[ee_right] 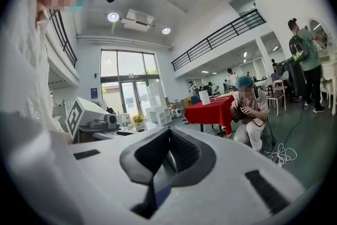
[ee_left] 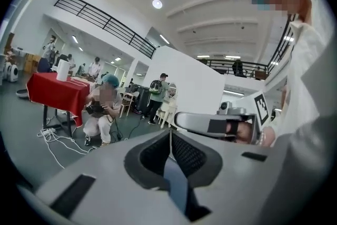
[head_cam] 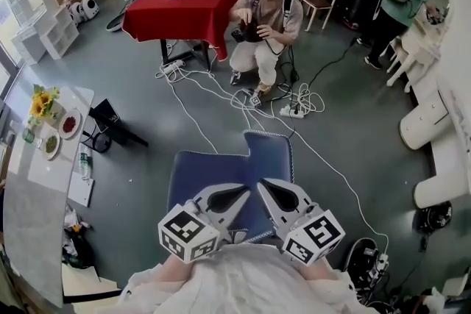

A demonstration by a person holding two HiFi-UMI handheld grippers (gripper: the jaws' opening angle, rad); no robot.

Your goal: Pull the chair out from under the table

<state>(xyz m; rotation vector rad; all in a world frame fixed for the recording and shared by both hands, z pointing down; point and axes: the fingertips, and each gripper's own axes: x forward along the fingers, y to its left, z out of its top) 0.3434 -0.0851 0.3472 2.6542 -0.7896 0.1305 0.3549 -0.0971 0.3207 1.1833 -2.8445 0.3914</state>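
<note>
Open grey floor [head_cam: 368,136] lies to the right of the blue chair [head_cam: 221,173] and past its far edge; white cables [head_cam: 309,98] cross it; farther off are a crouching person [head_cam: 265,18] and a red-clothed table [head_cam: 180,7]. A white table [head_cam: 29,195] with 2 plates [head_cam: 70,123] runs along the left edge, apart from the chair. The chair stands free on the floor, directly below both grippers; the left gripper [head_cam: 239,193] and right gripper [head_cam: 266,186] hang side by side over its near half, each with jaws pressed together on nothing.
</note>
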